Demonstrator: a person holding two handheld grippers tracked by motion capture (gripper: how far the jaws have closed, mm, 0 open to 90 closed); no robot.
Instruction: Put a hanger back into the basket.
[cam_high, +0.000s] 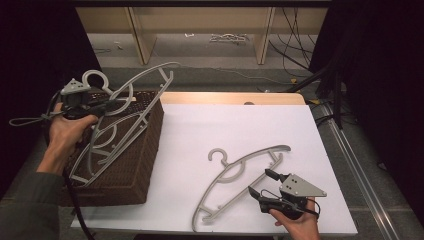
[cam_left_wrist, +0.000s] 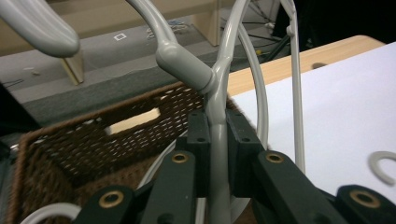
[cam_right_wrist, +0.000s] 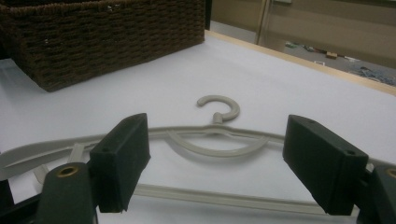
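Left claw (cam_left_wrist: 215, 140) tight around hanger (cam_left_wrist: 219, 88)

place: lab | signs: floor cables (cam_high: 295, 35), dark curtains (cam_high: 30, 45)

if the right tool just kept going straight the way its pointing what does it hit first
Most likely the grey hanger lying flat on the white table: the open right tool points at its lower bar. Depth is unclear; it might pass just above.

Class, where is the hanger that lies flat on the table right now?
In the high view the flat hanger lies on the white table, right of the basket, its hook pointing away from the person, with the open right gripper just beside its lower bar.
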